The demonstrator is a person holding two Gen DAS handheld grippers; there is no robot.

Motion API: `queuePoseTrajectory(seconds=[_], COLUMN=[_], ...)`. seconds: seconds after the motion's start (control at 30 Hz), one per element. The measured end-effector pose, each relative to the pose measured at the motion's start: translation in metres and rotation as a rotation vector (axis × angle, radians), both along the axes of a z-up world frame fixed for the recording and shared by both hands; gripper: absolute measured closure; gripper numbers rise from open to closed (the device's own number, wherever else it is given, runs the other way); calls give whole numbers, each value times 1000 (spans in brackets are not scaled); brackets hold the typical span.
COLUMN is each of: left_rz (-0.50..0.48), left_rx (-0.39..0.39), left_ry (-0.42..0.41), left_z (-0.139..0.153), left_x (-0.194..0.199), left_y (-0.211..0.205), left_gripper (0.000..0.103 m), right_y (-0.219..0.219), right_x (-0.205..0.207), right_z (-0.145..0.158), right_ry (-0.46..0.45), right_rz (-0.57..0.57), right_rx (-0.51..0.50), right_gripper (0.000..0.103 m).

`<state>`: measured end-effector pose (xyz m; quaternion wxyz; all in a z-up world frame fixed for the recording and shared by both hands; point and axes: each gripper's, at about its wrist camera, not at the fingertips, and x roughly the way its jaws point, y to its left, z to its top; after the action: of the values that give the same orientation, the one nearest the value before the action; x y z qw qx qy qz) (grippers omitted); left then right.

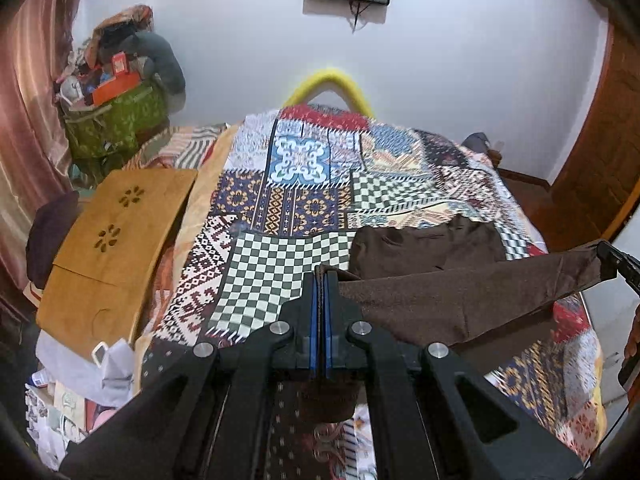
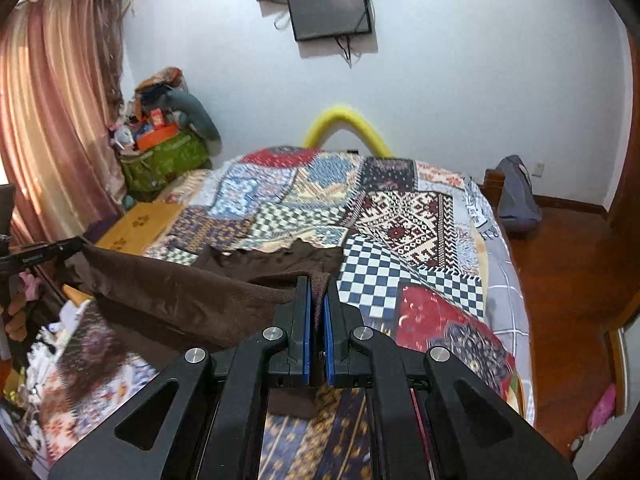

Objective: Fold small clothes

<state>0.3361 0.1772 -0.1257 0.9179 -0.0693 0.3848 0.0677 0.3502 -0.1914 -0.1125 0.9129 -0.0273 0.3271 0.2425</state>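
Both the left gripper [image 1: 320, 280] and right gripper [image 2: 318, 284] pinch the brown garment's [image 1: 460, 292] lifted edge; uneven carrying could skew the fold.

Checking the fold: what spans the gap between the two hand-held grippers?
Only the brown garment, held taut from the left hand-held gripper to the right hand-held gripper; nothing else lies between them. Both wrist views show it, above the quilt.
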Motion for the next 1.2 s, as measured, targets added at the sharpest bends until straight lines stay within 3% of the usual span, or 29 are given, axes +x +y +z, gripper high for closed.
queuePoseTrajectory(seconds=[0.23, 0.33, 0.47, 0.57, 0.73, 0.83, 0.97, 1.1, 1.2], left_rz=[-4, -17, -48, -45, -14, -6, -19, -67, -108], left_rx=[-27, -2, 49, 33, 46, 77, 103, 122, 108], left_ry=[109, 157, 188, 197, 183, 179, 156, 183, 224], left_z=[-63, -91, -113, -118, -103, -90, -77, -81, -93], left_x=[74, 98, 115, 122, 123, 117, 97, 76, 65], left_y=[17, 18, 14, 17, 24, 23, 19, 3, -15], left_gripper=[101, 101, 101, 100, 90, 83, 54, 40, 36], right_y=[18, 24, 26, 23, 16, 14, 13, 22, 37], right_x=[65, 88, 104, 109, 108, 104, 89, 63, 45], right_z=[-45, -67, -85, -89, -77, -67, -54, -49, -56], right_ry=[90, 140, 165, 170, 142, 122, 112, 109, 124], right_rz=[-20, -20, -25, -34, -61, -72, -35, 24, 84], right_rx=[-52, -88, -115, -116, -114, -135, -109, -92, -103], right_gripper=[98, 98, 96, 95, 87, 76, 65, 55, 55])
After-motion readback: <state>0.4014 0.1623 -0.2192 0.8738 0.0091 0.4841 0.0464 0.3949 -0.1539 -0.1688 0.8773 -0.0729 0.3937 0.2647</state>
